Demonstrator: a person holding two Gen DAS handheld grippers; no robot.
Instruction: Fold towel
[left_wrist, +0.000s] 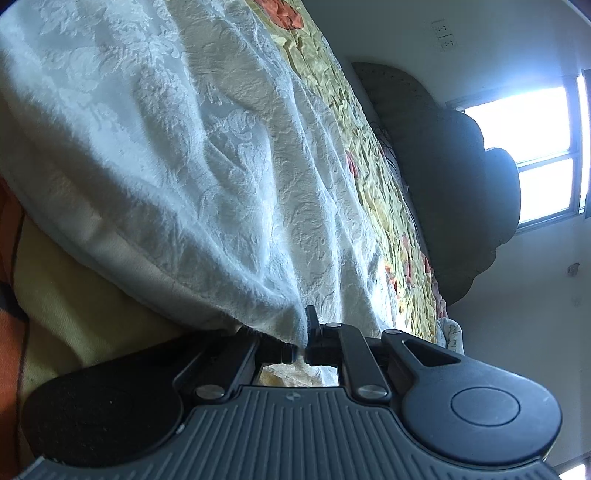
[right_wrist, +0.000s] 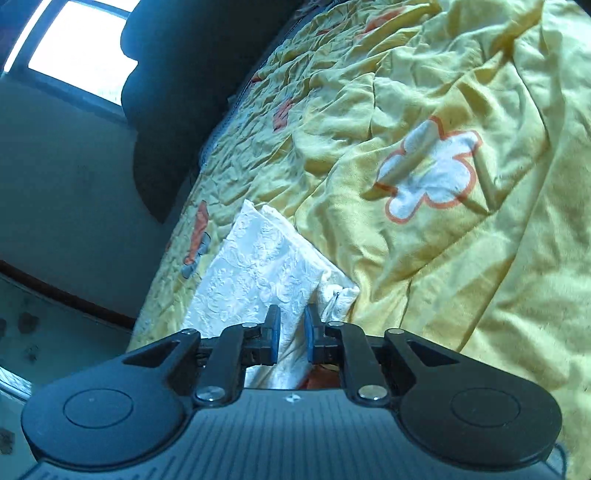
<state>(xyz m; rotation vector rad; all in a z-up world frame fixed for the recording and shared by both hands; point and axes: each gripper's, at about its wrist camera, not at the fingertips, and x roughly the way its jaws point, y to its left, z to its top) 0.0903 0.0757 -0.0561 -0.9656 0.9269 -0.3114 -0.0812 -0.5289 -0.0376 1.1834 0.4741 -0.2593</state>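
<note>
The towel (left_wrist: 177, 155) is white and plush, with a raised floral relief woven into its pile and a flat, smoother hem band along one edge. In the left wrist view it fills most of the frame, stretched in long soft ridges that run away from the left gripper (left_wrist: 301, 343) toward the far end of the bed. The black fingers of that gripper are clenched tight on a gathered corner of the cloth, which bunches into a narrow pleat right at the pads.

Beneath it lies a yellow bedsheet (right_wrist: 461, 277), thin and heavily creased, printed with orange-outlined white flower shapes (right_wrist: 432, 170). A dark, scalloped headboard (left_wrist: 461, 177) rises at the far side, with a bright window (left_wrist: 532, 147) beyond it.

In the right wrist view the towel (right_wrist: 258, 273) appears as a folded, roughly rectangular strip lying on the sheet, its far corners stacked slightly askew. The right gripper (right_wrist: 291, 332) tilts downward over the near end of this strip. Its blue-padded fingers (right_wrist: 274, 334) stand slightly apart, released, with towel fabric showing in the gap between them but not pinched.
</note>
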